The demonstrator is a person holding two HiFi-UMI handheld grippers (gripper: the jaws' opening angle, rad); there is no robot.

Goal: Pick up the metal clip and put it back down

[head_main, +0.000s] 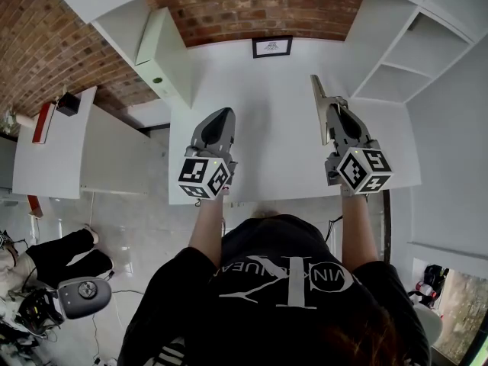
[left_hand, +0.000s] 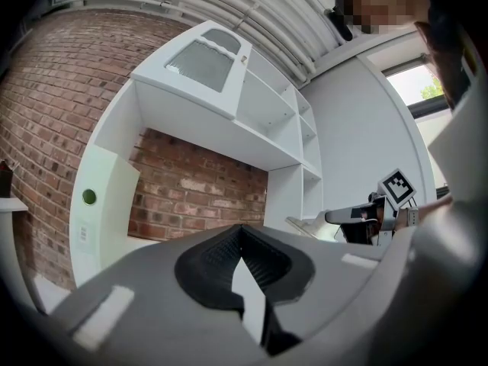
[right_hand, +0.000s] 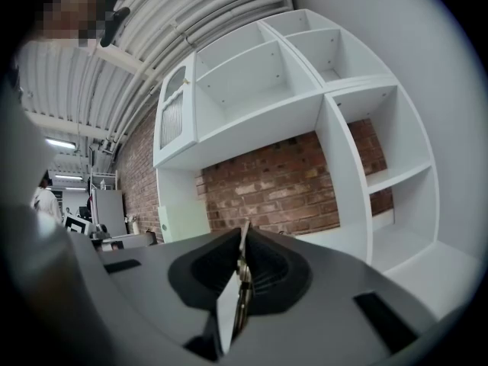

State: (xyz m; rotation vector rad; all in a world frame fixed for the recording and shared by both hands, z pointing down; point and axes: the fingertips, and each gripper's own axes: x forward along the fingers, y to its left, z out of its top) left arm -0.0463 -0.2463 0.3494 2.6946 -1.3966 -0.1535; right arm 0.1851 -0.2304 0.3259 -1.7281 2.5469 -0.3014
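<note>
Nearest the head camera are the person's hair and black shirt (head_main: 282,280), with both forearms reaching out over the near edge of a white table (head_main: 267,82).

The left gripper (head_main: 222,114) hovers over the table's left half, near its left edge. Its jaws are pressed together with nothing between them. The right gripper (head_main: 336,108) is over the right half, well apart from the left one, and its jaws pinch the clip (head_main: 319,105). The clip is a thin metal strip that juts forward past the fingertips, toward the back of the table.

A wide bare stretch of tabletop lies between the grippers and ahead of them. At the back edge it is closed off by a small frame (head_main: 271,46) against the brick wall (head_main: 252,6). A white cabinet (head_main: 163,52) bounds the left rear corner, and shelves (head_main: 412,59) stand along the right.

Only the head view shows the floor to the left, with a stool (head_main: 84,296) and cables.

The left gripper view shows the shut tips of the left gripper (left_hand: 242,232). It also shows the right gripper (left_hand: 358,216) from the side, with the clip (left_hand: 309,225) poking out level in front of the shelves (left_hand: 305,143).

In the right gripper view, the right gripper (right_hand: 242,236) holds the clip (right_hand: 238,288) edge-on. It appears there as a pale sliver clamped between the dark pads.
</note>
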